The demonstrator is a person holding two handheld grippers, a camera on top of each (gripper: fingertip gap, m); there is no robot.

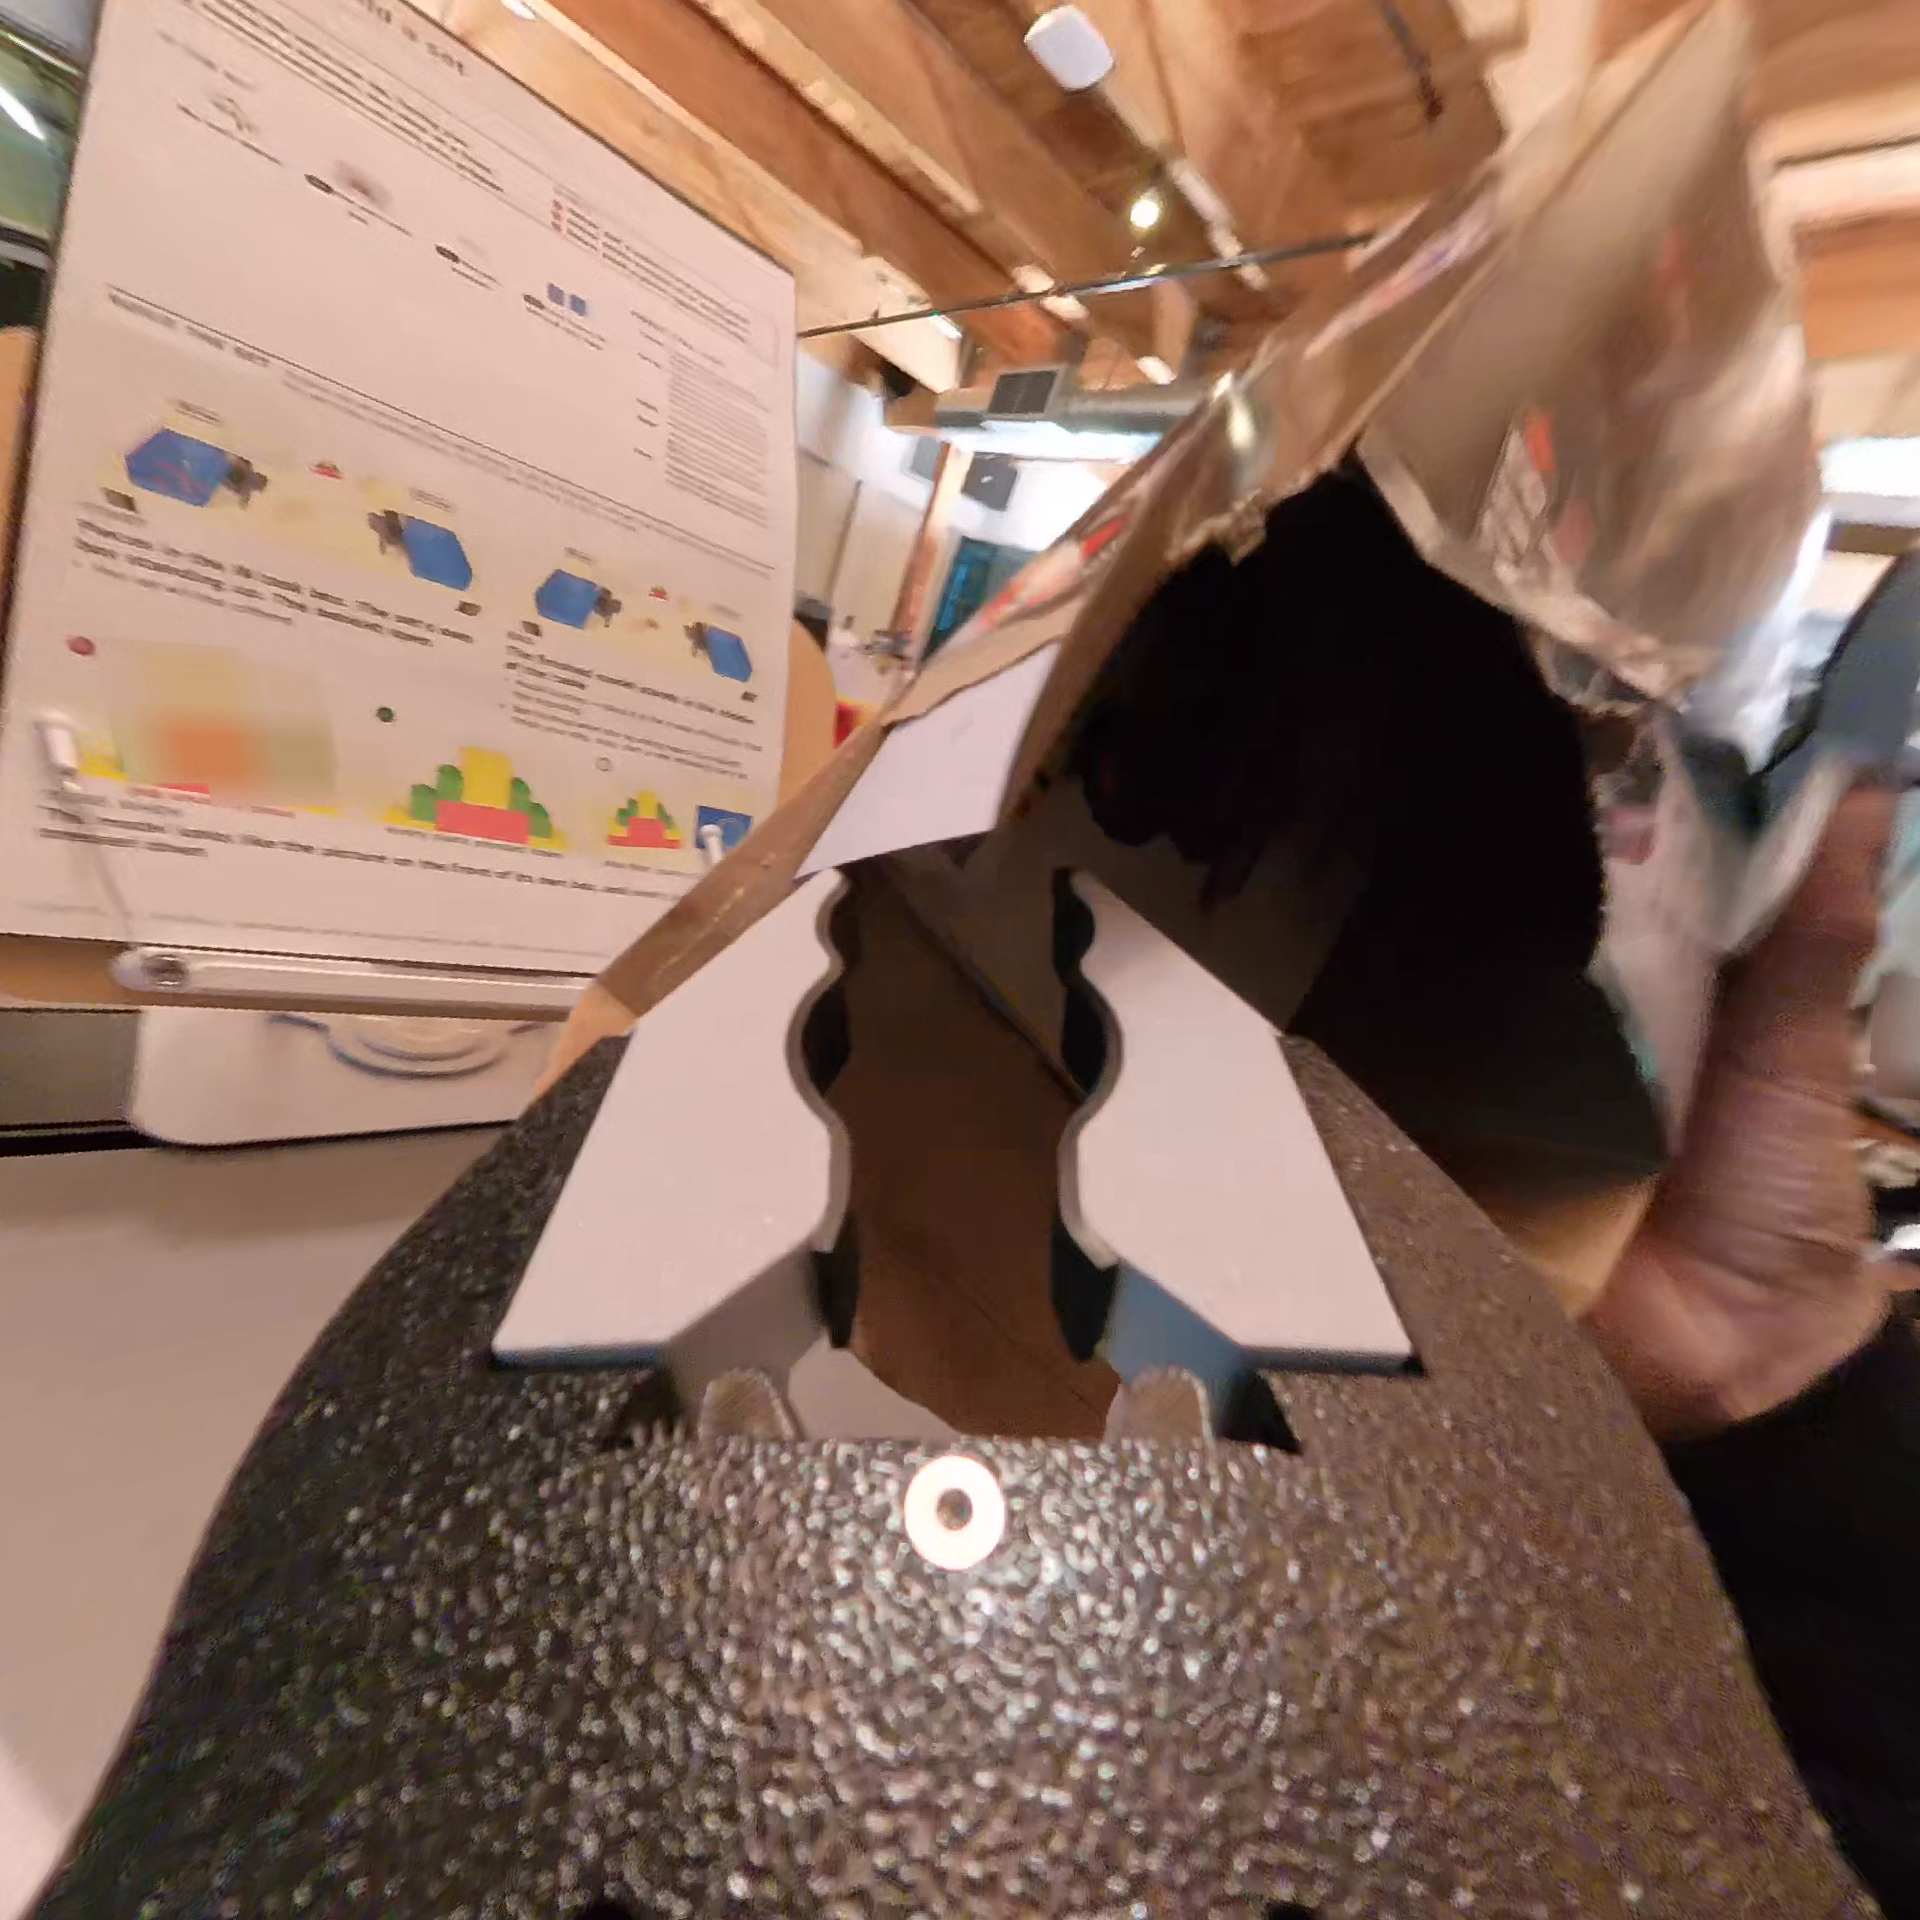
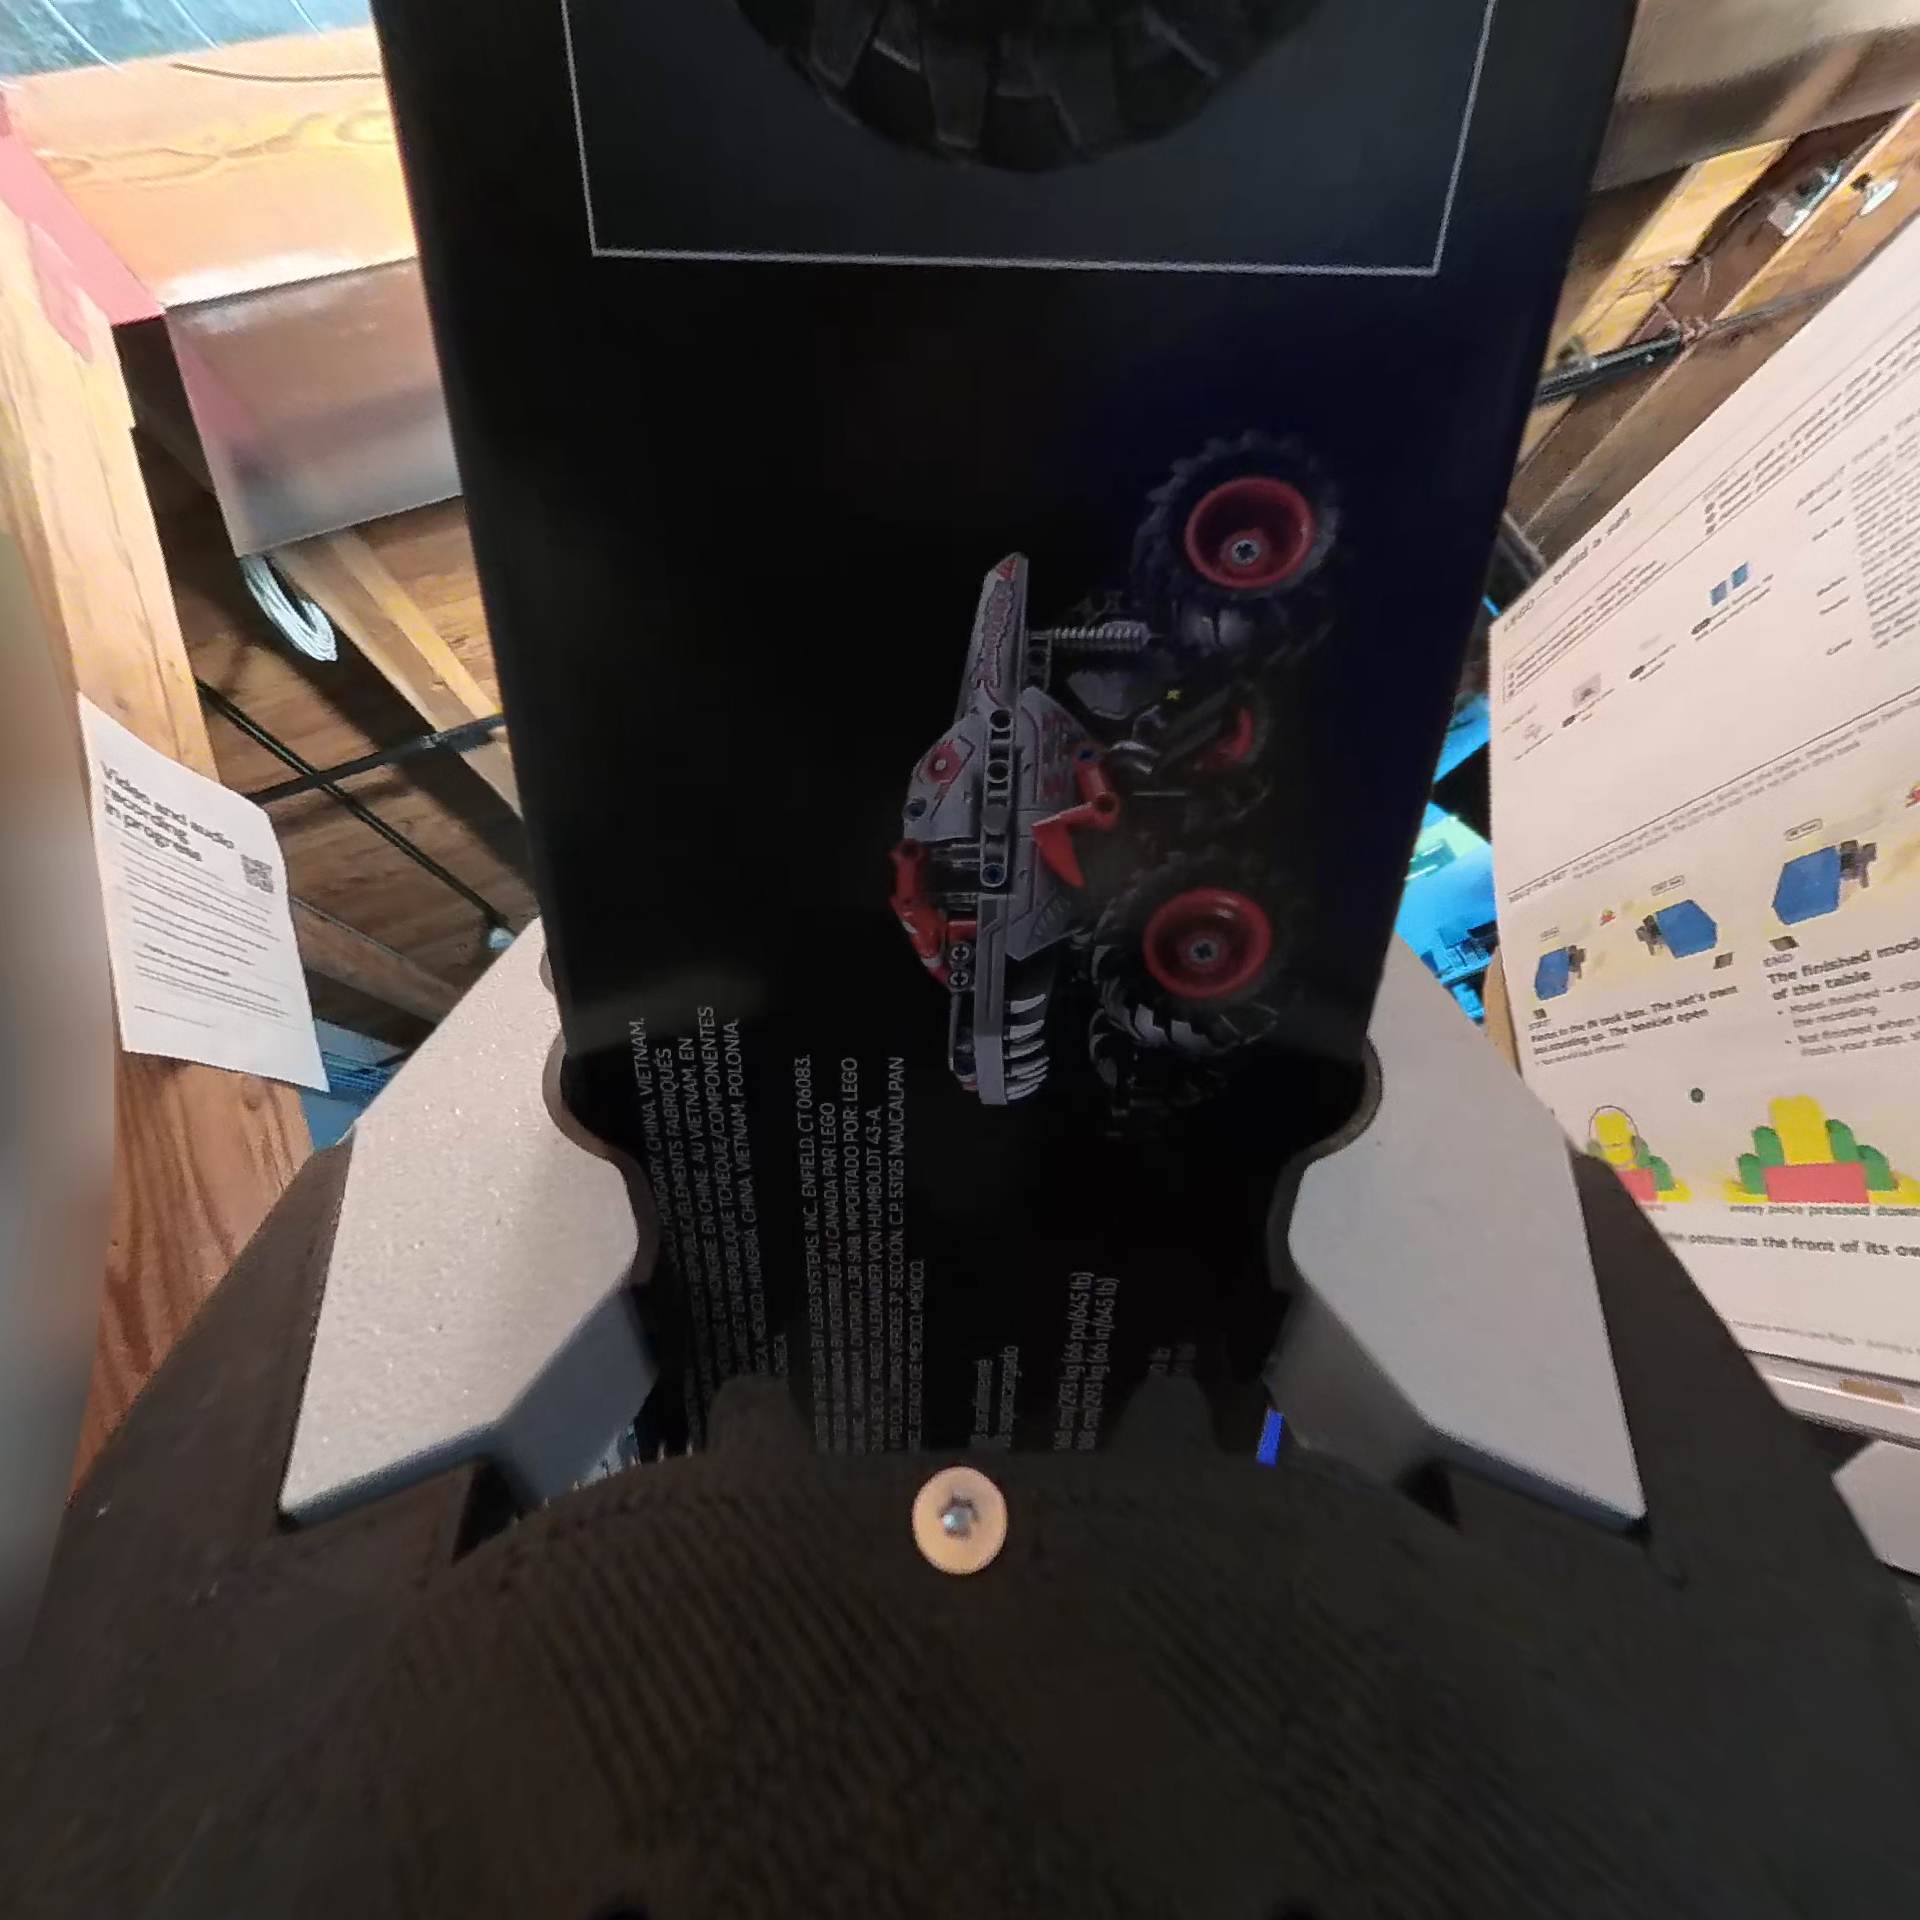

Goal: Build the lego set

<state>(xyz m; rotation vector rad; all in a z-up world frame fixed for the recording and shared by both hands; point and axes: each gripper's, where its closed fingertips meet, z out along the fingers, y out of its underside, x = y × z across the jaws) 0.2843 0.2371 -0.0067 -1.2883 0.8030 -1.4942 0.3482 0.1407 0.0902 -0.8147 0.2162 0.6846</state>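
My right gripper (image 2: 961,977) is spread wide and shut on the black lego box (image 2: 831,520). Both fingers (image 2: 457,1195) press on the box's side edges, and its face with the monster-truck picture fills the right wrist view. In the left wrist view the same box (image 1: 1558,416) is tilted overhead with its torn open end (image 1: 1351,727) dark inside. My left gripper (image 1: 956,894) is at that end with its fingers apart. A brown cardboard flap (image 1: 935,769) runs between and over them, and the pads do not press on it.
A printed instruction sheet (image 1: 416,468) stands on a stand at the left and also shows in the right wrist view (image 2: 1714,935). A white device (image 1: 312,1070) sits below it on the pale table (image 1: 208,1351). A person's hand (image 1: 1745,1195) is blurred at the right. A paper notice (image 2: 197,904) hangs on wood. Some 15 cm of space lies between my two pairs of fingers.
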